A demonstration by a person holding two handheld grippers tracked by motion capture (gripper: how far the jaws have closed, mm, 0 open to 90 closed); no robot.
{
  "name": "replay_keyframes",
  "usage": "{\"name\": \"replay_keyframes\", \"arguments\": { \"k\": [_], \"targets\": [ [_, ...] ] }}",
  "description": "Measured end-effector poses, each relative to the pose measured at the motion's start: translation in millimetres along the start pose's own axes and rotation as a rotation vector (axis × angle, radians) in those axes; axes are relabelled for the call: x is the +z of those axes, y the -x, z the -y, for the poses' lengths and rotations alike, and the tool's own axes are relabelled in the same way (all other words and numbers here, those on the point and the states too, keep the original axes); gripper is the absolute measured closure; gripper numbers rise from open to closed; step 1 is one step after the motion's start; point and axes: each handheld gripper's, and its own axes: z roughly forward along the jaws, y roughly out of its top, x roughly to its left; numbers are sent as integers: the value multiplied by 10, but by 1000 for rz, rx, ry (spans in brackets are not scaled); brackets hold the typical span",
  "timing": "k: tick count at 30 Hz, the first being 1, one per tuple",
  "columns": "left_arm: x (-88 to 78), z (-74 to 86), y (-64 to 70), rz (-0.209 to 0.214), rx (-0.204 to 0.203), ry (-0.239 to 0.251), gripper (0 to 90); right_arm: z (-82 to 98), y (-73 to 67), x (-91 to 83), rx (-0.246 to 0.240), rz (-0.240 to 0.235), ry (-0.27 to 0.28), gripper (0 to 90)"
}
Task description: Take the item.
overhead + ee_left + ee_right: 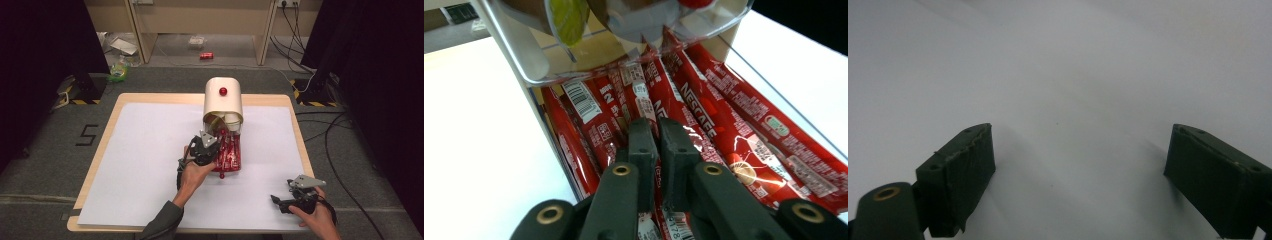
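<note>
Red coffee sticks (684, 107) in clear tray (774, 95), one pinched between clenched left gripper (658, 131) fingers; right gripper (1080, 170) fingers spread, empty.

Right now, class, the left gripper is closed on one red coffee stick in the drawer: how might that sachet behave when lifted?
The coffee stick is long and thin, so it probably droops past the left gripper. Its glossy film looks slippery. It seems light, though neighbouring sticks packed alongside may drag.

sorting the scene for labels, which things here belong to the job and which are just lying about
In the job:
- left tool, shut on a red coffee stick
- cream dispenser box
- clear drawer

Lying about:
- red can
- green bottle
- cables
</note>
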Motion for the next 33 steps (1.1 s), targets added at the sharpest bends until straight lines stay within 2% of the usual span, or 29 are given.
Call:
{"name": "replay_keyframes", "arguments": {
  "k": [5,7,14,21,23,27,33],
  "targets": [
    [-11,1,1,1,9,-3,847,0,-2,-1,1,1,-1,128],
    [-14,8,-13,12,-5,1,847,0,-2,-1,1,0,-1,128],
    [-68,-6,-36,28,2,4,851,0,-2,0,2,0,-1,128],
    [-159,-16,-97,46,7,5,858,0,-2,-1,1,0,-1,128],
    [-207,0,-116,55,-6,14,859,0,-2,0,2,0,0,128],
    [-257,18,-119,63,6,15,859,0,-2,-1,2,0,-2,128],
    [-328,32,-134,82,0,14,860,0,-2,0,1,0,-1,128]
  ]
}}
